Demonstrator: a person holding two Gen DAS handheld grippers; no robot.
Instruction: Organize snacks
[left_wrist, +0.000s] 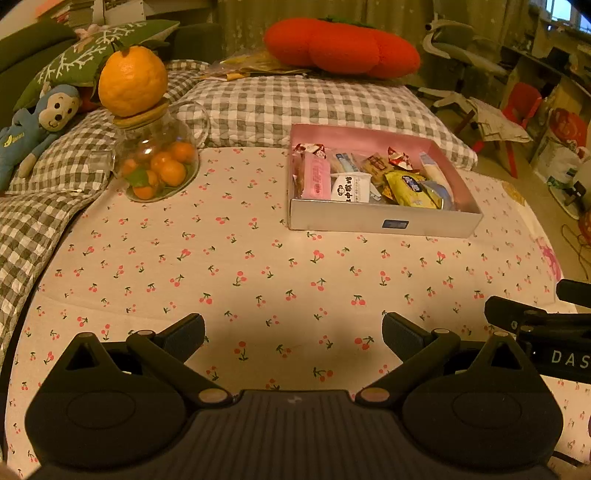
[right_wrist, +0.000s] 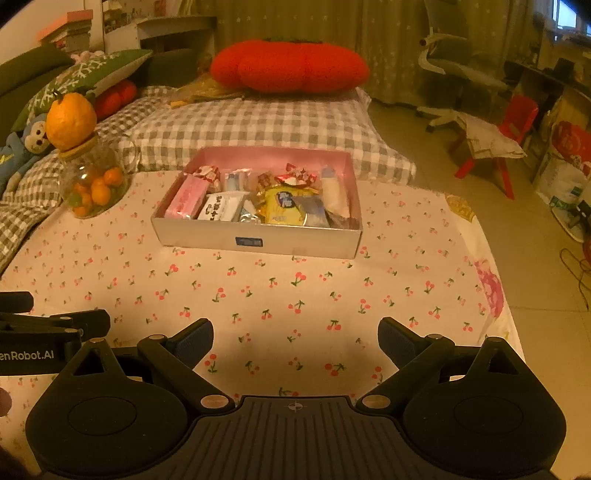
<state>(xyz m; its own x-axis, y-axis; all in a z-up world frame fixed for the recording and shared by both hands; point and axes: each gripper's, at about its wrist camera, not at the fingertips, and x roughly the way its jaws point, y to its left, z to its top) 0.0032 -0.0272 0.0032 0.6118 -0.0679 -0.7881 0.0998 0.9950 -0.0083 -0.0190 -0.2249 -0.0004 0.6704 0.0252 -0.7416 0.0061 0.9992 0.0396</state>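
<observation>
Snack box (right_wrist: 258, 240) well ahead, right gripper (right_wrist: 295, 341) wide apart, empty

Dim warm orange cast, soft shadow under the jaws, strong fisheye bending at edges, dark corners

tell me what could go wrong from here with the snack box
The big orange sits loose on the lid of the glass jar, so a sweep by the left gripper might topple it. The snack box looks crowded, so the open right gripper may snag neighbouring packets.
</observation>
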